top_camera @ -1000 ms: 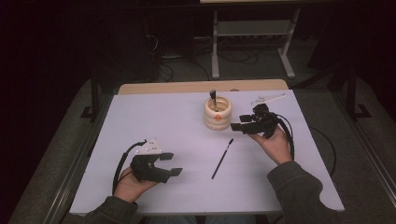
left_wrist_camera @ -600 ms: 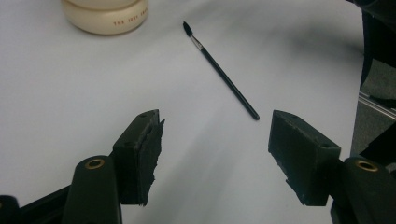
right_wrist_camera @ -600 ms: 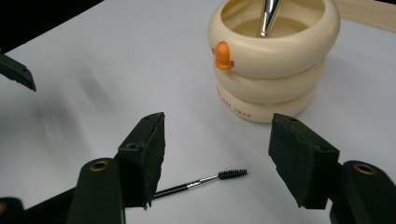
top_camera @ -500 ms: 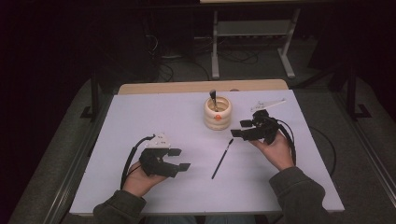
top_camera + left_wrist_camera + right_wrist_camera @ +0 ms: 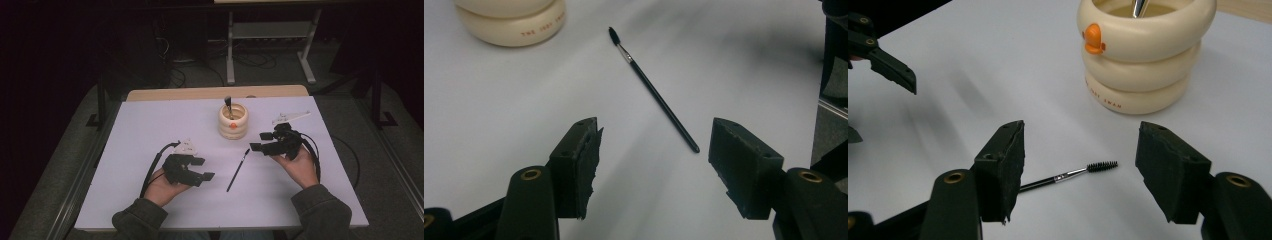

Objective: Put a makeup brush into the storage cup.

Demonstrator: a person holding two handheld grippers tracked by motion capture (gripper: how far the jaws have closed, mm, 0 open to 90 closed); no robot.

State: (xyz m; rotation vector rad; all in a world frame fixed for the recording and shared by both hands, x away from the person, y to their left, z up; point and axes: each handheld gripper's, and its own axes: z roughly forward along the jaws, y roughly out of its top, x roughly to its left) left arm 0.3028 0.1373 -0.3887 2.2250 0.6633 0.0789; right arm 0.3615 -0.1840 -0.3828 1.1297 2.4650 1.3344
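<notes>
While both hands rest low on the desk (image 5: pixel 150 125), the left gripper (image 5: pixel 200 169) and right gripper (image 5: pixel 257 141) hold open, empty jaws beside the brush (image 5: pixel 238 170), near the cream holder (image 5: pixel 233 121).

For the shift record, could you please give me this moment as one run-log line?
left tool: open, empty | right tool: open, empty | brush: flat on table between tools | holder: upright, one brush inside

The cream ringed ceramic holder (image 5: pixel 510 22) is running off at twelve o'clock; the thin black spoolie brush (image 5: pixel 1068 175) is disappearing behind a jaw at nine o'clock.
</notes>
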